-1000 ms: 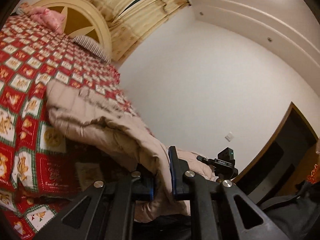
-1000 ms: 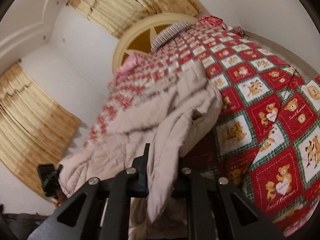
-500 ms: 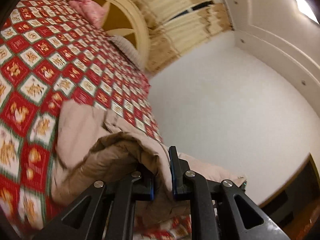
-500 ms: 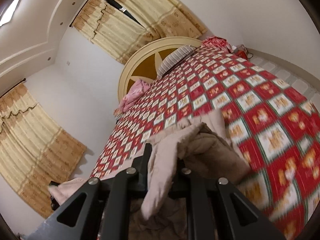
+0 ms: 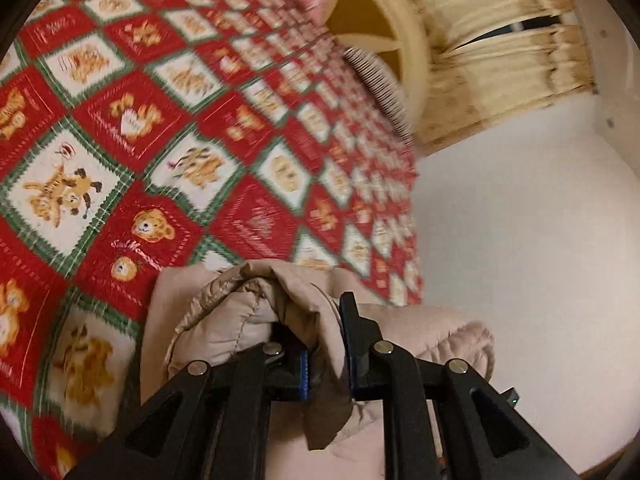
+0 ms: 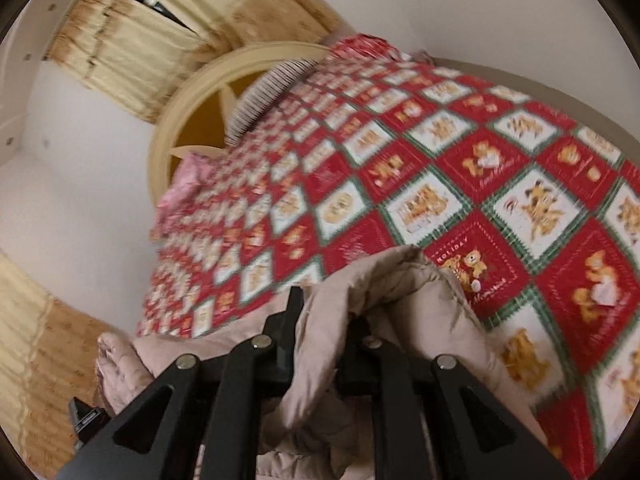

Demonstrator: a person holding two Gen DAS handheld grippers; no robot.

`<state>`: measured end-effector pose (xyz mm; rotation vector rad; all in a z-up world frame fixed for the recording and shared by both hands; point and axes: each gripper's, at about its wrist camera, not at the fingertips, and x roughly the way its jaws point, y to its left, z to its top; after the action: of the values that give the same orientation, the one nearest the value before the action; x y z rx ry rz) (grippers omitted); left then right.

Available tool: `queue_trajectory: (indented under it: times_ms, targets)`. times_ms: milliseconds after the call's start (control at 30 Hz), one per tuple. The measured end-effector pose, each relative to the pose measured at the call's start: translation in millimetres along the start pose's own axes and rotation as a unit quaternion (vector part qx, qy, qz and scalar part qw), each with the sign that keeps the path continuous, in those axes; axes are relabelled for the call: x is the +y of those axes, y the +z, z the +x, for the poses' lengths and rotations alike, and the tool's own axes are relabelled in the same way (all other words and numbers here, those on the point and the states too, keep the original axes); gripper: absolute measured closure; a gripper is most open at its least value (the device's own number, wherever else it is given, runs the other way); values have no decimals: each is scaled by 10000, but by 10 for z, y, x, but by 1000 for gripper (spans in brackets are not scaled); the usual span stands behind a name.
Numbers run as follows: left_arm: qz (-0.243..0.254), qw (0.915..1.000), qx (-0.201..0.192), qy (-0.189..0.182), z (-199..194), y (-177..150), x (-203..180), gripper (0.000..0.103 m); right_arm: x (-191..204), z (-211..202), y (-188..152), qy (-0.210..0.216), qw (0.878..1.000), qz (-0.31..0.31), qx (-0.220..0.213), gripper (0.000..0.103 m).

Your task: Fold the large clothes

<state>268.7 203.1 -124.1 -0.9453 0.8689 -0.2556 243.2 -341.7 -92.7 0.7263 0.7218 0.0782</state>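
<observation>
Both grippers held the beige padded jacket (image 5: 248, 312) over the near end of the bed. Left gripper (image 5: 326, 344): jaws clamped on a bunched fold of the jacket, fabric spilling over and below the blue-edged pads. Right gripper (image 6: 320, 320): jaws likewise pinched on a thick fold, cloth draped down between the fingers. The jacket (image 6: 400, 292) hung doubled between the two tools, its lower part on the red and green teddy-bear quilt (image 5: 120, 120) close to the near edge.

The paired grip, one tool at each side of the same edge, likely served to carry that edge across the garment as a straight line, so the fold would land even rather than skewed. Holding thick folds instead of a thin hem probably guarded against the slippery padded cloth sliding out.

Far end of the bed: round cream headboard (image 6: 188, 120), striped pillow (image 6: 260, 96), pink bedding (image 6: 188, 176); yellow curtains (image 5: 480, 20) beyond.

Compared with a second earlier: the jacket had then lain spread long across the quilt; half a second ago it was already gathered; now it was bunched tight at the jaws and little of it showed beyond them. Both cameras had tipped downward toward the quilt, and the motion blur suggested a fast sweep. Grip unchanged throughout.
</observation>
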Motion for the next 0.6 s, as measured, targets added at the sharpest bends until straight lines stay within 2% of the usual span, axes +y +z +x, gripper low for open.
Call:
queue_trajectory:
  times_ms: [67, 133, 233, 333, 400, 433, 467, 500, 533, 600]
  targets:
    - [-238, 9995, 178, 68, 158, 27, 143, 87, -96, 214, -40, -119, 9999, 73, -8, 80]
    - [-483, 9983, 311, -30, 237, 46, 255, 86, -159, 367, -74, -141, 9999, 86, -1, 75]
    - [-1001, 9919, 560, -546, 228, 103, 451, 84, -152, 444, -88, -219, 9997, -54, -32, 72]
    - [-1309, 9844, 626, -993, 34, 176, 497, 74, -183, 439, -102, -132, 9999, -73, -23, 68]
    - [-1167, 9860, 549, -1054, -149, 224, 417, 60, -217, 385, -84, 97, 9999, 62, 29, 63]
    - [-971, 9894, 452, -983, -294, 249, 343, 55, -228, 339, -64, 301, 9994, 165, 43, 55]
    - [-819, 9921, 328, -887, -404, 270, 280, 42, -230, 252, -43, 515, 9984, 242, 13, 46]
    - [-641, 9952, 115, -728, -526, 290, 218, 33, -193, 189, -36, 641, 9976, 262, -40, 42]
    - [-359, 9981, -311, -385, -736, 317, 118, 30, -131, 91, -20, 735, 9969, 231, -139, 35]
    - [-86, 9968, -792, -11, -958, 340, 9, 27, -20, -137, 10, 727, 9965, 80, -401, 33]
